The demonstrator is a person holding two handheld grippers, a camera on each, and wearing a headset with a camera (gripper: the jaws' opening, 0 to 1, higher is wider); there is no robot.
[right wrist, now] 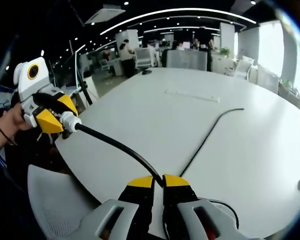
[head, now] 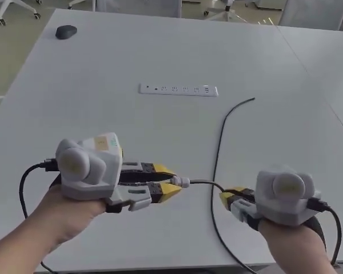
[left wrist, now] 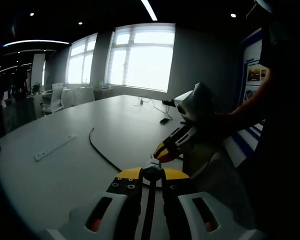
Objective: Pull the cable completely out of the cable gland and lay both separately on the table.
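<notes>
My left gripper [head: 172, 186] is shut on a small white cable gland [head: 181, 182], held above the near edge of the table. In the left gripper view the cable gland [left wrist: 152, 170] sits between the yellow tips. A black cable [head: 217, 154] runs out of the gland to my right gripper [head: 226, 196], which is shut on it a short way along. In the right gripper view the cable [right wrist: 115, 145] stretches from the gland [right wrist: 70, 121] to the right gripper [right wrist: 158, 181]. The cable's far length lies curved on the table, its free end [head: 251, 100] near the middle.
A white power strip [head: 178, 89] lies flat mid-table. A dark computer mouse [head: 66, 32] rests at the far left corner. The table's front edge [head: 160, 267] runs just below both hands. Office chairs [head: 11, 8] stand beyond the far side.
</notes>
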